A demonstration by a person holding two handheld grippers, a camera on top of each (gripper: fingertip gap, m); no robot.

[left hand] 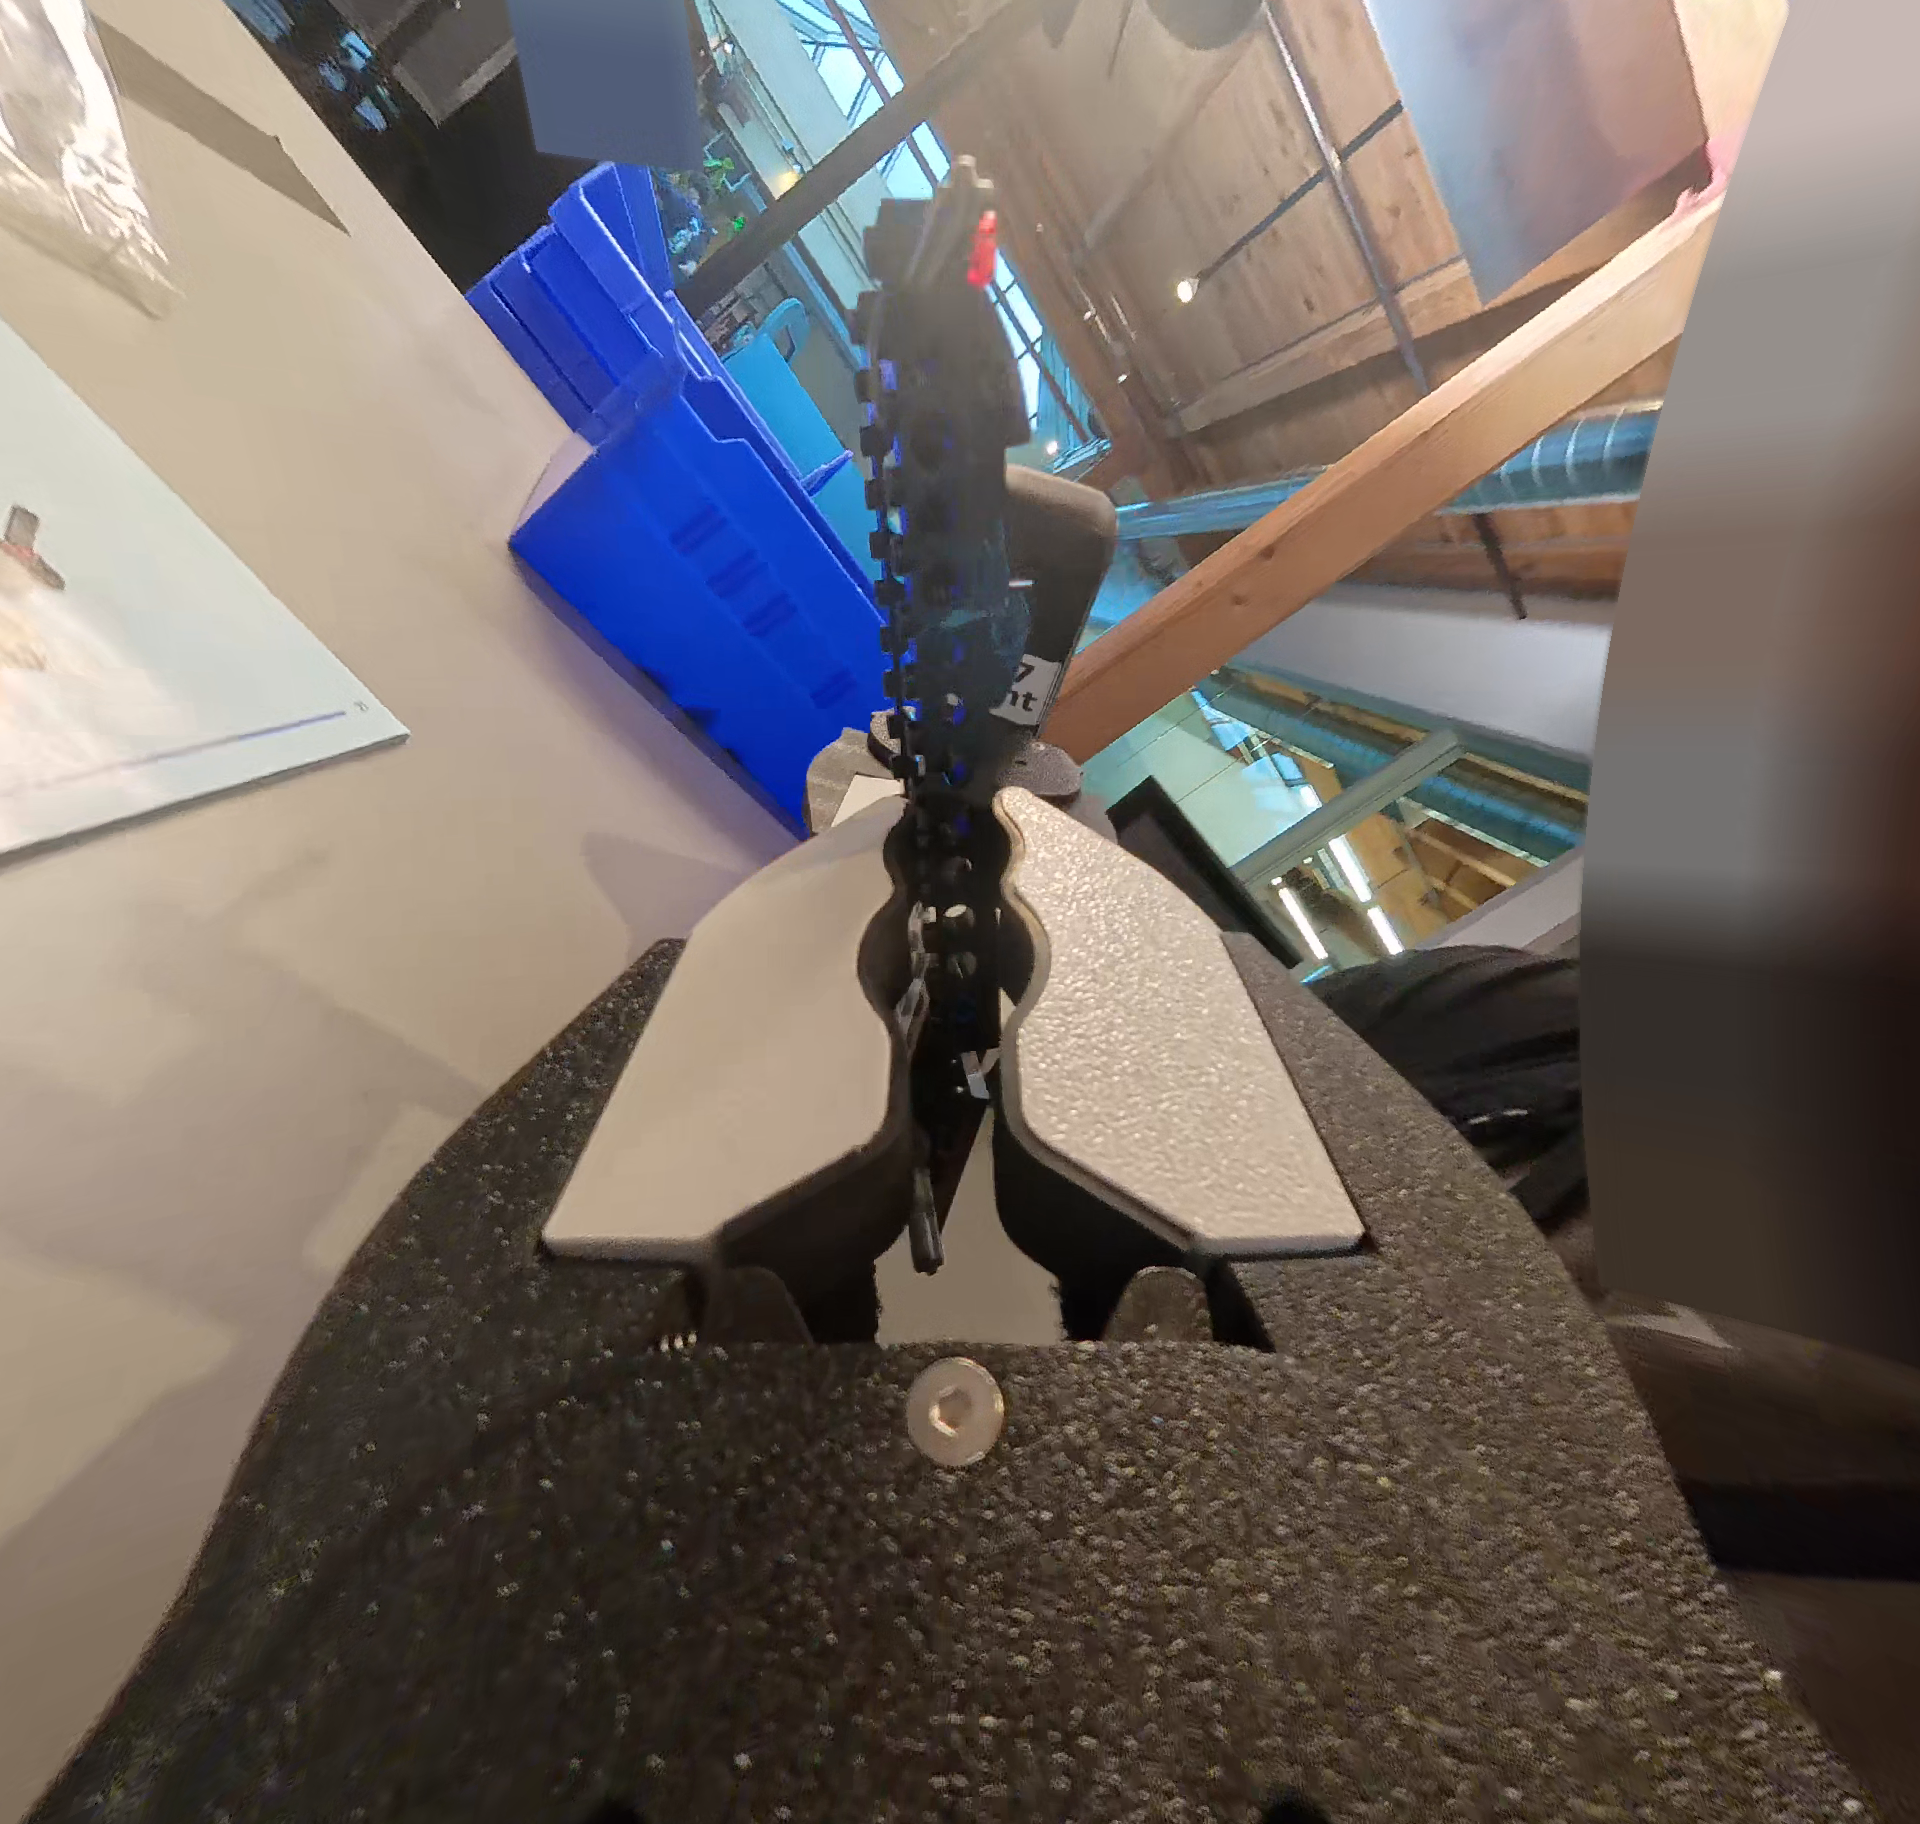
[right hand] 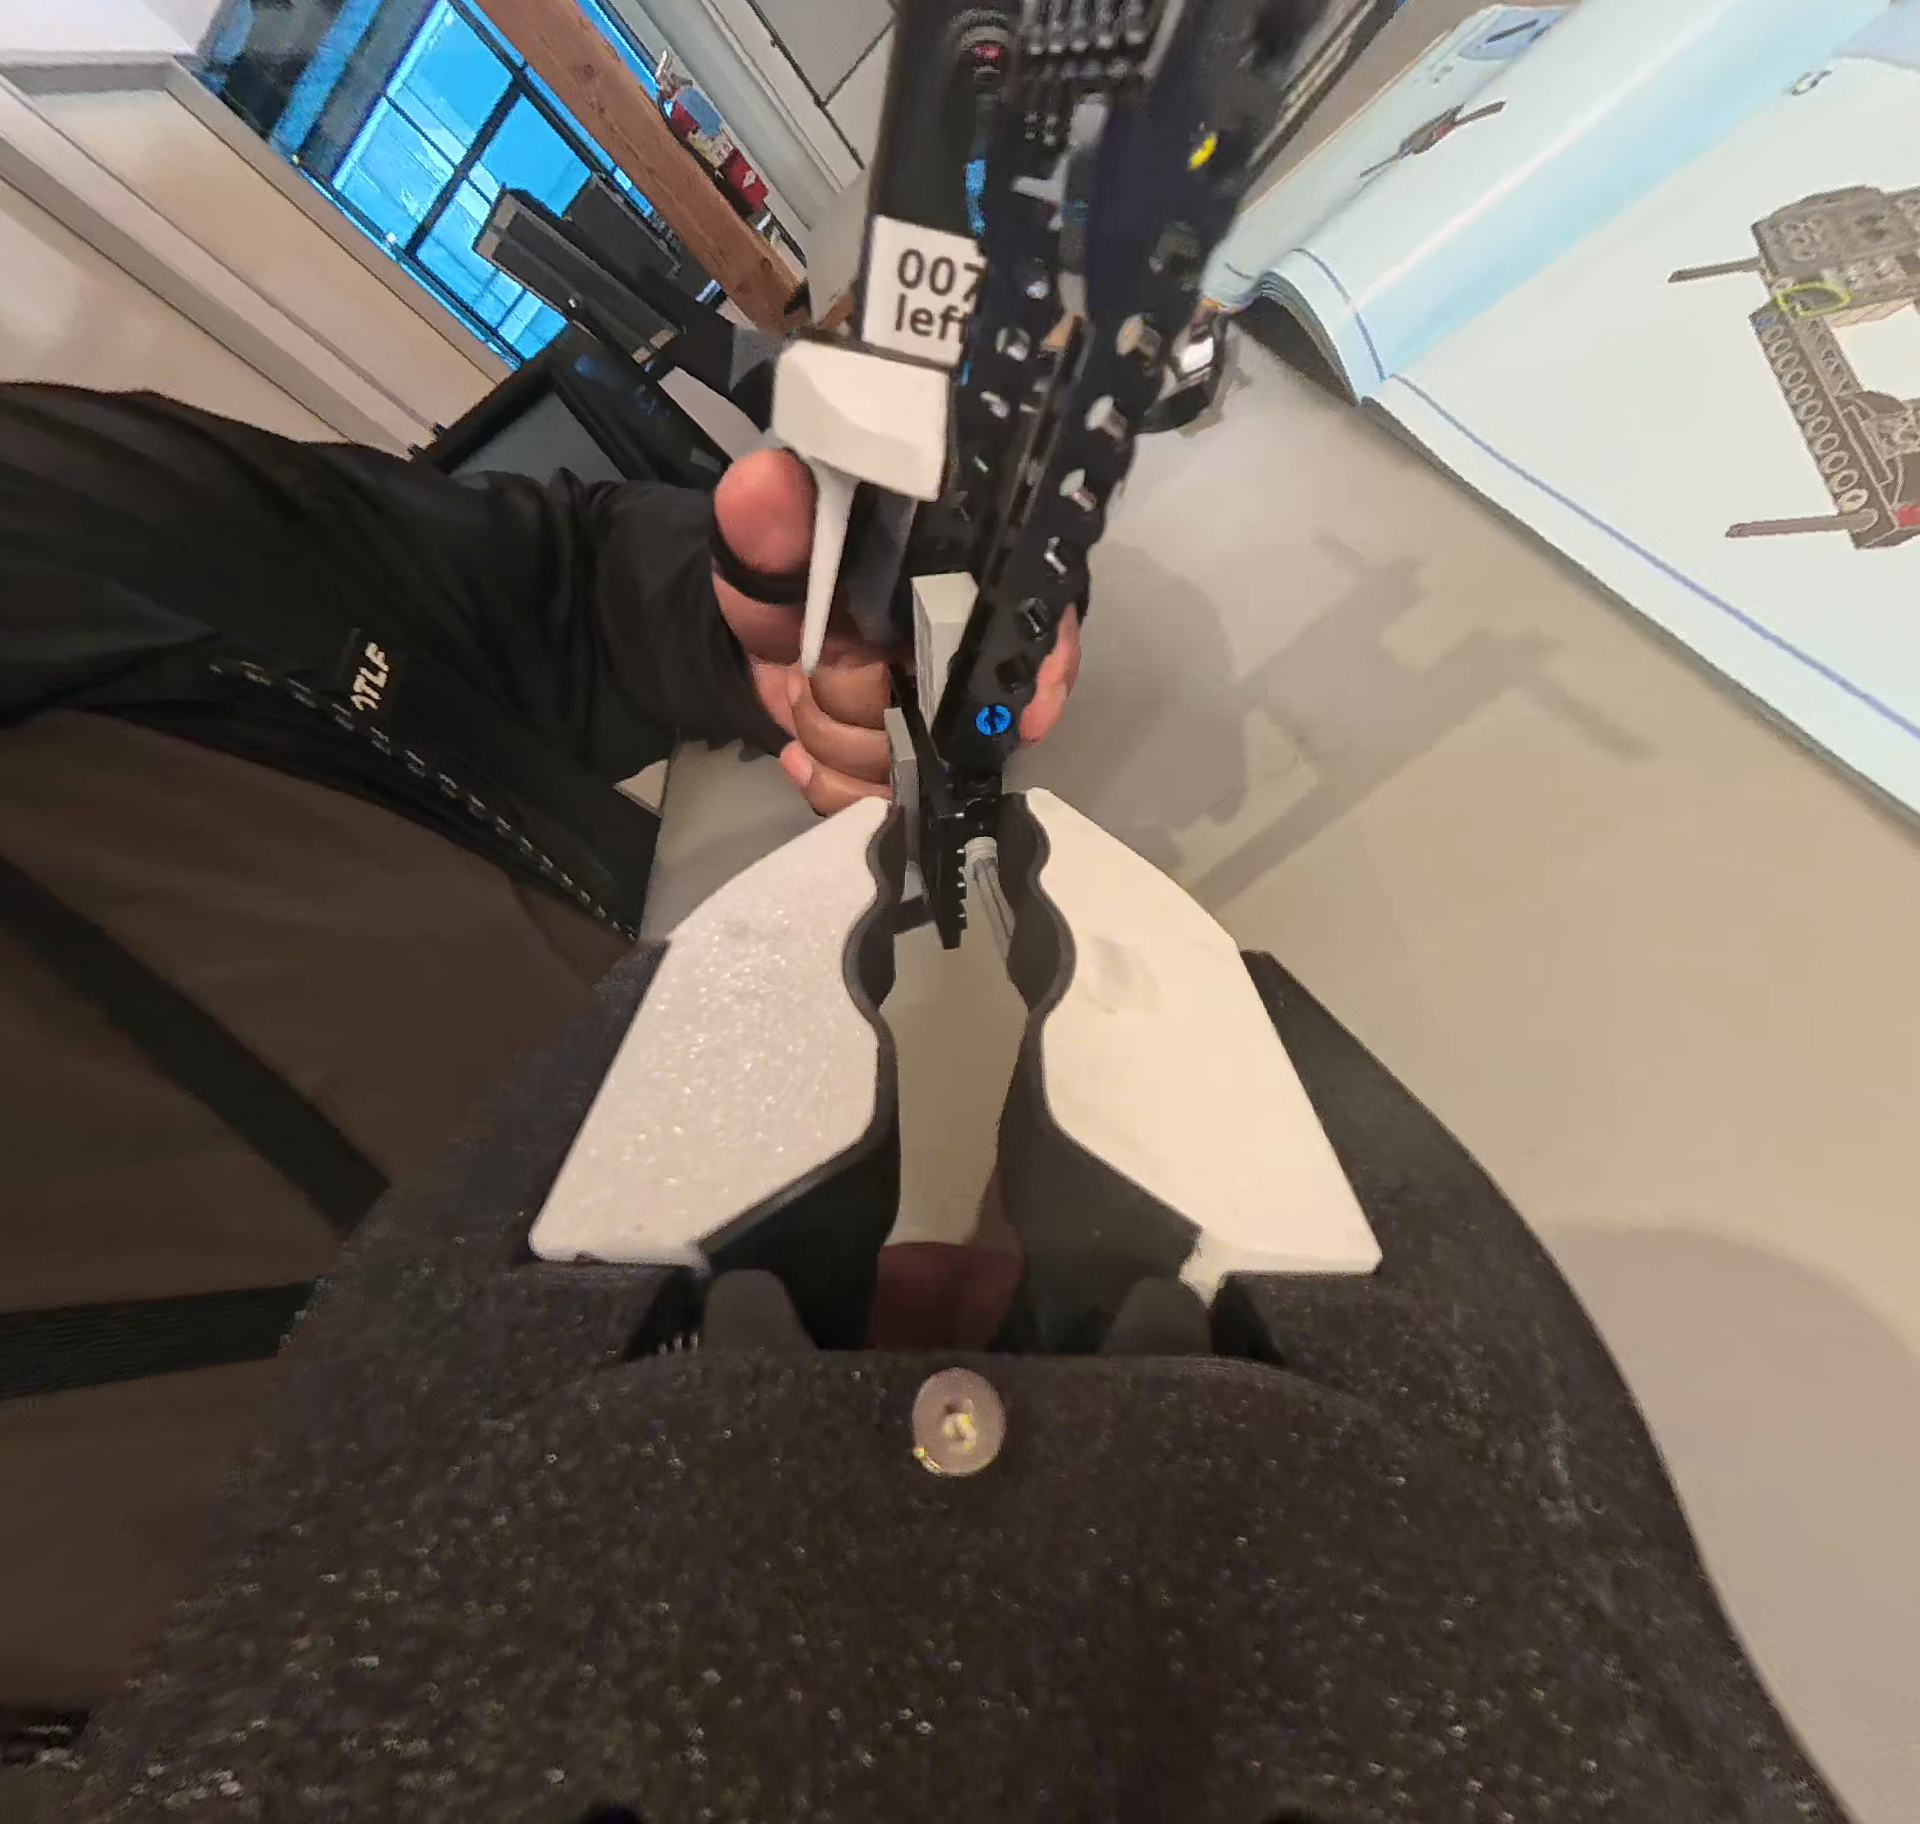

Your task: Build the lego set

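Note:
My left gripper (left hand: 951, 818) is shut on a long black brick assembly (left hand: 935, 403) of studded beams with a red piece (left hand: 980, 252) at its far end. It holds the assembly in the air, pointing away. The right gripper's fingertips (left hand: 1049, 766) show just behind. In the right wrist view my right gripper (right hand: 961, 818) closes on the near end of the same assembly (right hand: 1039, 548), just below a blue pin (right hand: 992, 720). A grey axle (right hand: 992, 891) lies against its right pad. The left gripper's grey fingers (right hand: 935, 631) and the hand (right hand: 810, 652) holding it are right behind.
A grey table (left hand: 312, 943) lies below. An open instruction booklet (left hand: 156, 631) lies on it and also shows in the right wrist view (right hand: 1662, 424). Blue bins (left hand: 675, 527) stand at the table's far edge. A clear plastic bag (left hand: 62, 112) lies at the far left. A dark sleeve (right hand: 416, 579) is on the left. My right fingertips sit around 5 centimetres from my left ones.

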